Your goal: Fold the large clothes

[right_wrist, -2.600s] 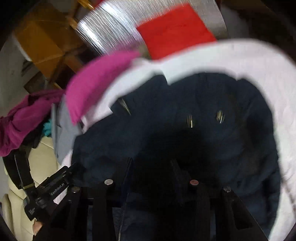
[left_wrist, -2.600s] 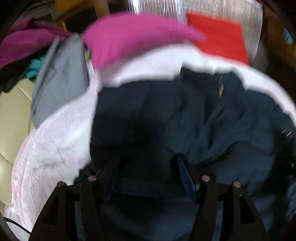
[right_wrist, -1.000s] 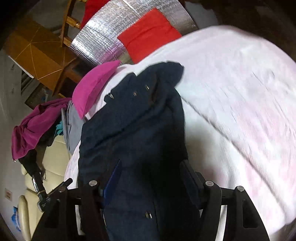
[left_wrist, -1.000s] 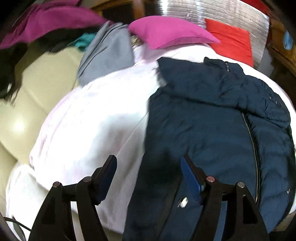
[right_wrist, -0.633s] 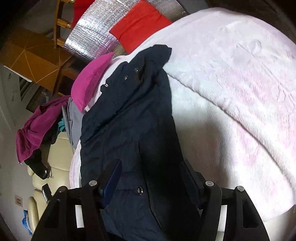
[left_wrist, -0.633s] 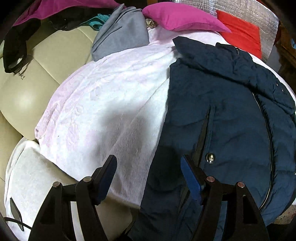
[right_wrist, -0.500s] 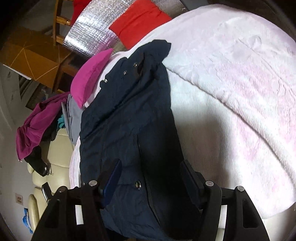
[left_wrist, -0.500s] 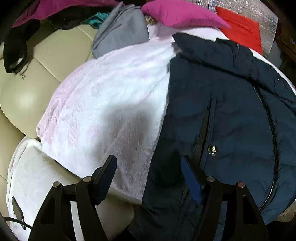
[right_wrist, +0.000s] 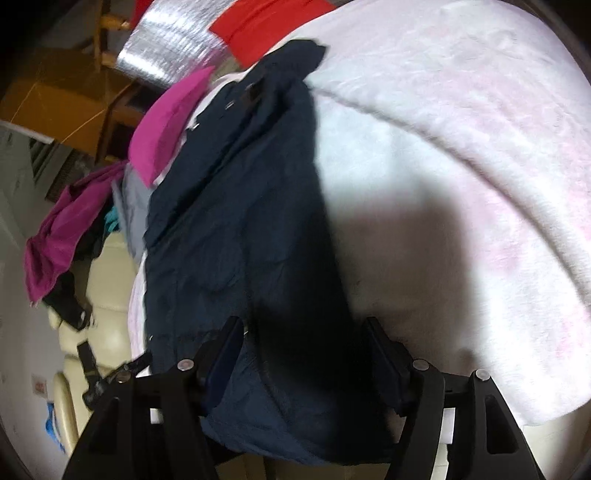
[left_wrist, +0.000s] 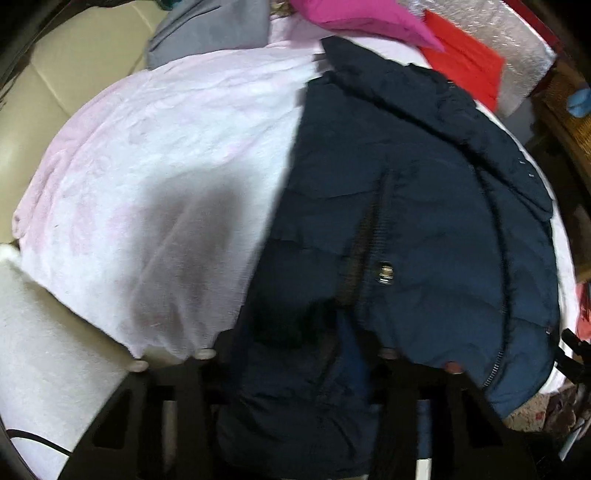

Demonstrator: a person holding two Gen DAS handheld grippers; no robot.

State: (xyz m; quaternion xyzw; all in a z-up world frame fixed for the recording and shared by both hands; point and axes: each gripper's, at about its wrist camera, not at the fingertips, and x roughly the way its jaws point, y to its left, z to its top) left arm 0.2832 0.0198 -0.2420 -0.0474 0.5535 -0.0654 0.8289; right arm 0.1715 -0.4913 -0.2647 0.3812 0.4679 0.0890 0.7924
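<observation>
Left wrist view, left to right: cream sofa cushion [left_wrist: 74, 70] at 10 o'clock; grey garment [left_wrist: 210, 29] at 11 o'clock; pale pink blanket [left_wrist: 177, 155] from 9 o'clock to centre, with a soft shadow on it. Navy jacket [left_wrist: 424, 229] covers the frame from centre to 4 o'clock, lying on the blanket, collar toward 1 o'clock, zipper running along its right side, small metal snap near its middle. Magenta pillow [left_wrist: 358, 18] at 12 o'clock, touching the collar end; red cloth [left_wrist: 465, 70] on a silver foil mat [left_wrist: 517, 48] at 1 o'clock. Left gripper [left_wrist: 295, 354] at 6 o'clock: jacket hem lies over and between the fingers, tips hidden by fabric and blur; cannot tell how wide the fingers stand or whether they pinch the hem

Right wrist view, left to right: magenta garment [right_wrist: 62, 229] draped at 9 o'clock; pillow [right_wrist: 170, 122] at 11 o'clock; jacket [right_wrist: 236, 229] runs from 12 o'clock down to 6 o'clock; blanket [right_wrist: 461, 184] fills 1 to 4 o'clock. Right gripper [right_wrist: 303, 354] at 6 o'clock: fingers spread wide, jacket hem lying in the gap between them, no clamping visible
</observation>
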